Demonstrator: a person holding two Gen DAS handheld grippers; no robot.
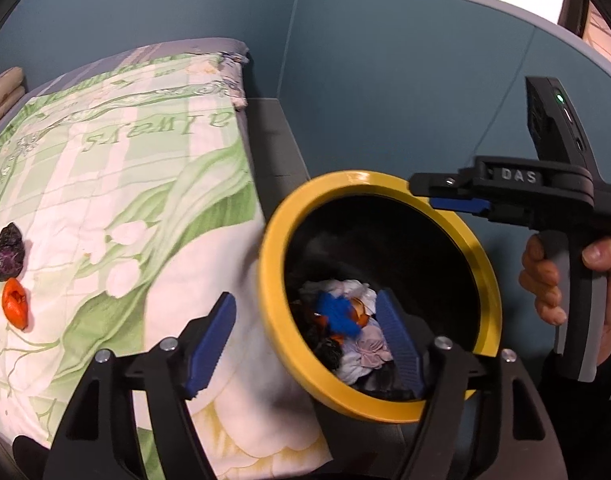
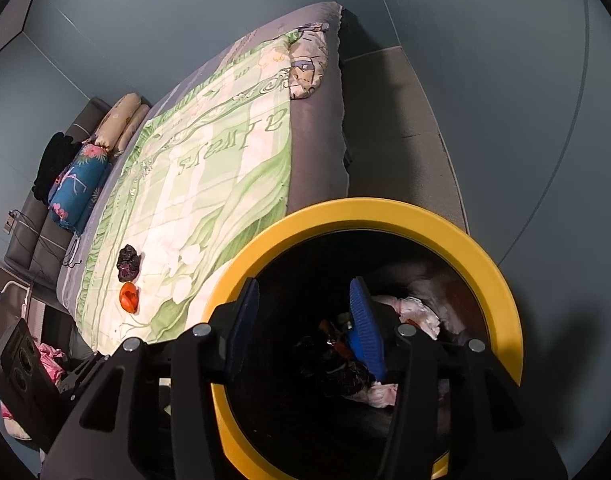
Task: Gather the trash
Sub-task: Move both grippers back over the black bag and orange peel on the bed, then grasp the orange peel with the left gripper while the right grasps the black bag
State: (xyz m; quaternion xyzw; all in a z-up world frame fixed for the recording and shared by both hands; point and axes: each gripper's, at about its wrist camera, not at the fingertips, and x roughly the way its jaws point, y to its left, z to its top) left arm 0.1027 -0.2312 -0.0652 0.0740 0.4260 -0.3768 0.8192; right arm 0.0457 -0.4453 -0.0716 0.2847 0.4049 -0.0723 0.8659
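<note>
The left gripper (image 1: 305, 344) stood released, its jaws wide apart with nothing between the pads; the near arc of the yellow rim (image 1: 281, 332) of the trash bin passed between its fingers, and the right-hand finger hung inside the bin mouth above the crumpled waste (image 1: 345, 320). The right gripper (image 2: 301, 328) also stood released, empty, its jaws partly apart; its left finger lay over the rim (image 2: 385, 216) and its right finger inside the opening, directly above the dark and pale scraps at the bottom.

Two pieces of trash were not yet collected; a dark purple wad (image 1: 9, 252) and an orange wad (image 1: 15, 308) lay on the green-and-white quilt (image 1: 137, 200), well to the left of the left gripper and touching or nearly touching each other.

Probable faults from this position:

1. Bin displacement; the bin appeared to lean against the quilt edge, and a finger withdrawn sideways rather than upward could catch the rim and tip the contents out.
2. Snagging; a finger lifted through the loose waste could drag a scrap over the rim.
3. Double or partial pickup; the two wads lay so close that closing on one could nudge the other away or pinch quilt fabric with it.
4. Collision; both grippers occupied the same bin mouth, so simultaneous withdrawal toward the quilt risked contact between them.
</note>
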